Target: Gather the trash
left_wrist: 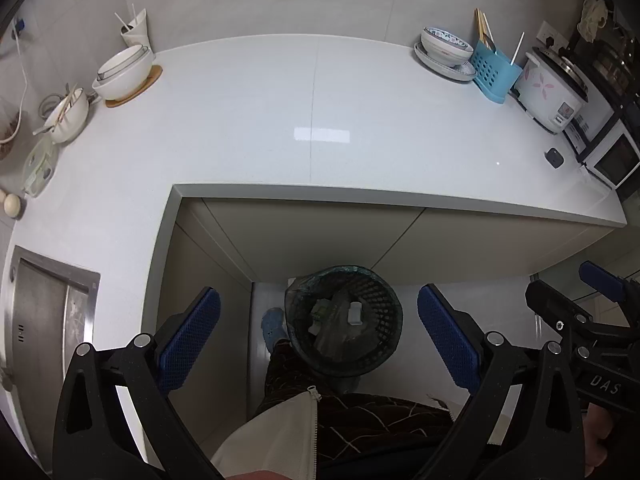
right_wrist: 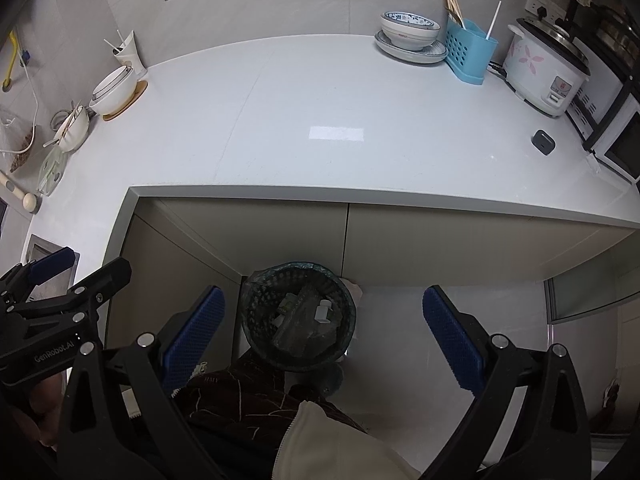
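Note:
A dark mesh waste bin [left_wrist: 344, 324] with a liner stands on the floor below the counter corner, holding plastic wrappers and a small white bottle [left_wrist: 354, 314]. It also shows in the right wrist view [right_wrist: 300, 316]. My left gripper [left_wrist: 318, 340] is open and empty, held above the bin. My right gripper [right_wrist: 324, 330] is open and empty, also above the bin. Each gripper shows at the edge of the other's view.
The white counter [left_wrist: 320, 120] carries stacked bowls [left_wrist: 124, 70] on a wooden coaster at left, a bowl on a plate [left_wrist: 444, 50], a blue utensil holder [left_wrist: 494, 70], a rice cooker [left_wrist: 550, 90] and a small dark case [left_wrist: 554, 157]. A steel sink [left_wrist: 44, 316] lies at left.

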Tool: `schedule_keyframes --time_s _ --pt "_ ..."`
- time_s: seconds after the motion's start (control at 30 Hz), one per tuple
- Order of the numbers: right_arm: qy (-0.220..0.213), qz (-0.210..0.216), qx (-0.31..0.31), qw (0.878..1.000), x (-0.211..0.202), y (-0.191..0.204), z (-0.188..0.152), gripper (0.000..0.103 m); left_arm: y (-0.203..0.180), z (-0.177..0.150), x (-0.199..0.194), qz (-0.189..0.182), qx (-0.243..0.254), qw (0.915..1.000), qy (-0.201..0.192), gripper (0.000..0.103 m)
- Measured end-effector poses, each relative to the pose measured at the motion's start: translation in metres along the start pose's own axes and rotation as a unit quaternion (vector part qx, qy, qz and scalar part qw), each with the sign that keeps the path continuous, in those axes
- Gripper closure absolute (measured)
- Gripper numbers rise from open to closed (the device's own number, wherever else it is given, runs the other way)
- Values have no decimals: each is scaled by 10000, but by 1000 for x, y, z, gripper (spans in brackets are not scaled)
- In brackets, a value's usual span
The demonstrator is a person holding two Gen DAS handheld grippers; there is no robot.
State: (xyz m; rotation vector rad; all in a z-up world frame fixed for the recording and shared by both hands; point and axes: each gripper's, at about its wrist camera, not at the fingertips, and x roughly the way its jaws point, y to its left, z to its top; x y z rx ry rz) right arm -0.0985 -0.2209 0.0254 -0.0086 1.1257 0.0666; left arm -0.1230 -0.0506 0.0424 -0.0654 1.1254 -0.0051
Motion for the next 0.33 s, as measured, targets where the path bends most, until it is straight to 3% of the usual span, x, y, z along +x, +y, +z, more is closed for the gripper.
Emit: schedule_keyframes --time_s 0.33 --pt "6 54 18 10000 2 -1 1 8 -1 1 -2 -19 4 10000 -19 6"
